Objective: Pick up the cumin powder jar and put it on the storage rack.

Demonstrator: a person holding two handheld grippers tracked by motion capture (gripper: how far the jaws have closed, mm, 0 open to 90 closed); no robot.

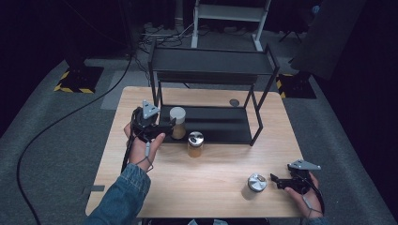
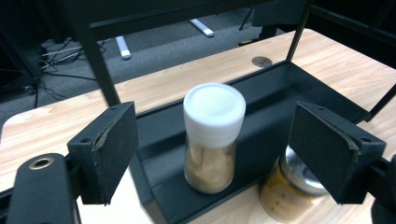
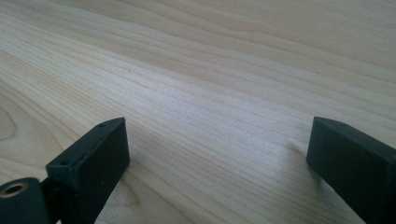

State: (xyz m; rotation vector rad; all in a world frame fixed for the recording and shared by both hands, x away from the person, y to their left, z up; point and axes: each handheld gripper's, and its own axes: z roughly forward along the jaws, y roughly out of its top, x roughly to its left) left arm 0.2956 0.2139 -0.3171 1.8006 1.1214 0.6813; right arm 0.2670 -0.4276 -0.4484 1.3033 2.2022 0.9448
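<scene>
High view: the white-capped jar (image 1: 178, 123) stands on the rack (image 1: 220, 126)'s bottom shelf, near its front lip. Left gripper view: the left gripper (image 2: 212, 140) gapes wide around it, pads clear (glass, likely slick; grip below the cap). Right gripper view: the right gripper (image 3: 217, 154) rests open over bare table (image 3: 210, 70).

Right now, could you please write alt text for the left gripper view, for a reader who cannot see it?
A clear glass jar with a white lid stands upright on the black metal rack's bottom shelf, between the open left tongs, untouched. A silver-lidded glass jar stands on the light wooden table beside the shelf.
</scene>
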